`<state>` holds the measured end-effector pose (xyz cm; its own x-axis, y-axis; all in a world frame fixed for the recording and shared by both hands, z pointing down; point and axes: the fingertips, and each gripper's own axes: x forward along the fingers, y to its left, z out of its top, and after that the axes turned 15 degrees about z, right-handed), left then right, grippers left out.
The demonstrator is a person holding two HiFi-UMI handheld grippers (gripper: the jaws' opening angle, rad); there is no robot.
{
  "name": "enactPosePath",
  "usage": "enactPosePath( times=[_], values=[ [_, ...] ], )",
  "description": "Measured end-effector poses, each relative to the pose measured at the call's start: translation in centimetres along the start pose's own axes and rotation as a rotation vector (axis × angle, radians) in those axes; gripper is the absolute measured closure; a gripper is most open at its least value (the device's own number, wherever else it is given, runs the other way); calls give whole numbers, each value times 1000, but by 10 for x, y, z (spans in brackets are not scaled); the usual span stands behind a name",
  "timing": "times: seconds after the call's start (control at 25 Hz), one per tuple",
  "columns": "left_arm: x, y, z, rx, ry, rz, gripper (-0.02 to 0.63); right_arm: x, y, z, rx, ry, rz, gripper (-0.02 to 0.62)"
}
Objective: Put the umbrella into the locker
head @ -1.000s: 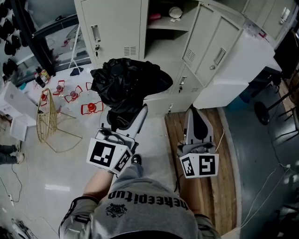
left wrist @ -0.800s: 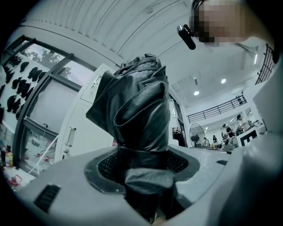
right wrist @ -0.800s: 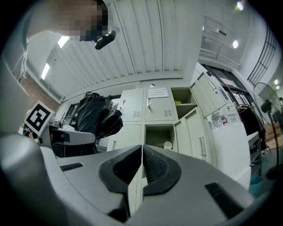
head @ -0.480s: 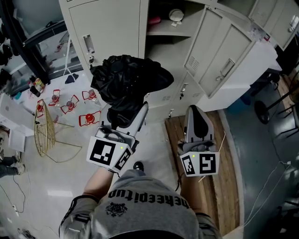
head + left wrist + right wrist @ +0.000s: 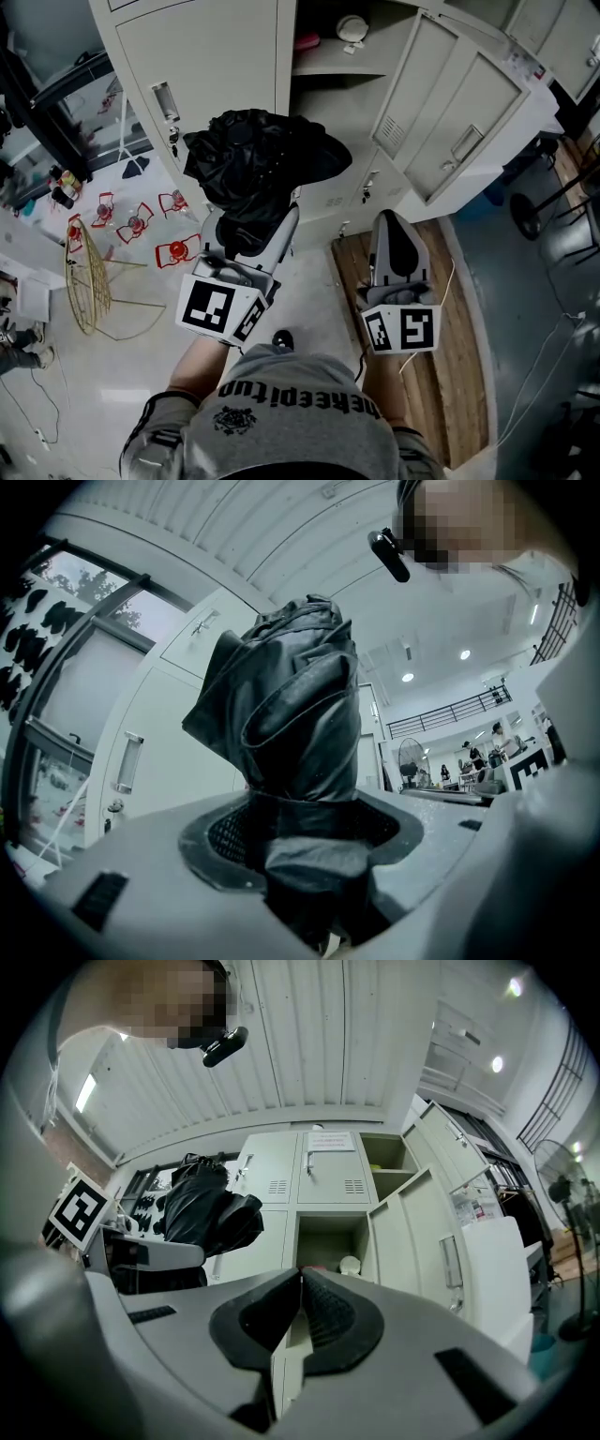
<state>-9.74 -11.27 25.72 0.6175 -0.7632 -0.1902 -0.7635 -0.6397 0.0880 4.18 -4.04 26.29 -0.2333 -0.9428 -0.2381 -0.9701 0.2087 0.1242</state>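
Nearer the locker (image 5: 216, 66) than a second ago, the folded black umbrella (image 5: 258, 164) still rides in front of its open compartment.
Left gripper (image 5: 248, 239) is clamped low on the umbrella's bunched cloth; right gripper (image 5: 396, 225) has its jaws closed together on nothing. The bundle looks light, soft and slick, so holding low on the stiffer core, as now, seems safest.

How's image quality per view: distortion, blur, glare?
Head view: locker edges bow, black umbrella reads dark, folds faint. Left gripper view: fisheye with black corners, umbrella fills the centre, jaws' near edge soft. Right gripper view: same fisheye, ceiling lights blow out top right, locker sharp.
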Motion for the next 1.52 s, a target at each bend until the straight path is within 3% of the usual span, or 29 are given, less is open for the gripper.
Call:
enactPosePath(
  times=[0.52, 1.52],
  values=[
    [33, 5, -19, -23, 33, -31, 337, 15, -19, -19, 17, 29, -38, 584],
    [161, -24, -53, 13, 73, 66, 337, 100, -133, -31, 10, -19, 128, 584]
  ],
)
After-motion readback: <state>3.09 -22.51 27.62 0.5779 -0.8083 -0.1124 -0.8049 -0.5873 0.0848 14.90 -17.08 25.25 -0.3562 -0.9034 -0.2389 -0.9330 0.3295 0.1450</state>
